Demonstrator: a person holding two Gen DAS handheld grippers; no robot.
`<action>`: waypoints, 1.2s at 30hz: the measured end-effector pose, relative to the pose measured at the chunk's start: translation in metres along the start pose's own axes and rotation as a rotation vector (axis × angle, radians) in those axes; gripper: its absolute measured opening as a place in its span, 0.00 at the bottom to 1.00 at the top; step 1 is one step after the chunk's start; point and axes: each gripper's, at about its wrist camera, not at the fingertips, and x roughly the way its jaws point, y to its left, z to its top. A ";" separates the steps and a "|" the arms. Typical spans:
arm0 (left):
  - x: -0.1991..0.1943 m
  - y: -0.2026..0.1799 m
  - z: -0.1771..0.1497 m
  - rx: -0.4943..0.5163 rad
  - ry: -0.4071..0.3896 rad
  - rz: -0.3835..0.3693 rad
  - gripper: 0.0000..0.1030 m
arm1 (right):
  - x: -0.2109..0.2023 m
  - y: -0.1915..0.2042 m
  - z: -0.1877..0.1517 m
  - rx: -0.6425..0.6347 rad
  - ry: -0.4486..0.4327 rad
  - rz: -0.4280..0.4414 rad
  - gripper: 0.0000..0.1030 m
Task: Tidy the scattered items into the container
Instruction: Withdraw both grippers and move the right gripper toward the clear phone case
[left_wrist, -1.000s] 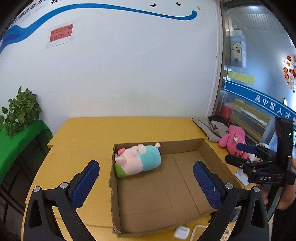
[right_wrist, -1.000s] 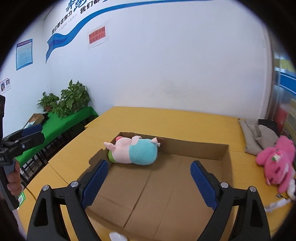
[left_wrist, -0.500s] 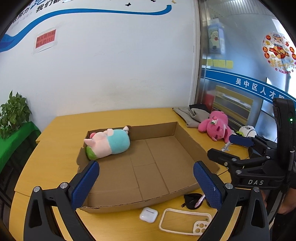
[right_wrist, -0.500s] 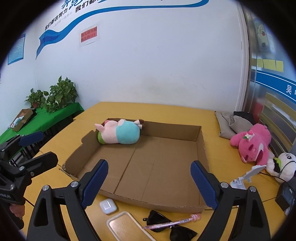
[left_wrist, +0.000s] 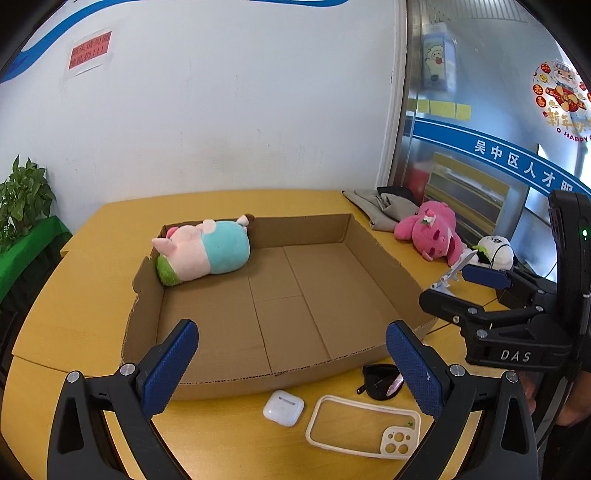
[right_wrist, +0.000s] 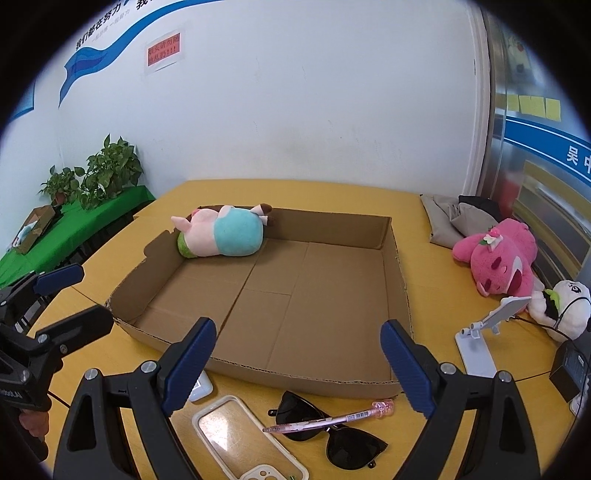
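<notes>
A shallow cardboard box (left_wrist: 384, 254) (right_wrist: 397, 266) lies on the yellow table, with a pink and blue plush pig (left_wrist: 203, 251) (right_wrist: 221, 236) in its far left corner. In front of the box lie a white earbud case (left_wrist: 283, 408) (right_wrist: 201, 387), a clear phone case (left_wrist: 364, 426) (right_wrist: 240, 439), black sunglasses (left_wrist: 378, 380) (right_wrist: 332, 432) and a pink pen (right_wrist: 328, 419). My left gripper (left_wrist: 291, 373) hangs open above the earbud case. My right gripper (right_wrist: 295, 365) is open above the sunglasses. Neither holds anything.
Right of the box lie a pink plush bear (left_wrist: 430, 230) (right_wrist: 498, 254), a small white plush (right_wrist: 561, 306), a white phone stand (right_wrist: 487, 332), a black adapter (right_wrist: 570, 369) and folded grey cloth (right_wrist: 454, 221). Potted plants (right_wrist: 99, 173) stand on a green table at left.
Both grippers have drawn back and sunk toward the table's front edge, so the small items before the box came into view. Both have stayed open.
</notes>
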 end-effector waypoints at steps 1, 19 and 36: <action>0.000 0.001 -0.001 0.002 0.002 -0.004 1.00 | 0.001 0.000 0.000 0.001 0.000 -0.002 0.89; 0.012 0.008 -0.010 0.000 0.032 -0.028 1.00 | 0.009 0.005 -0.011 -0.011 0.043 -0.012 0.89; 0.087 -0.015 -0.084 0.117 0.319 -0.156 0.91 | 0.031 -0.011 -0.154 0.195 0.332 0.002 0.89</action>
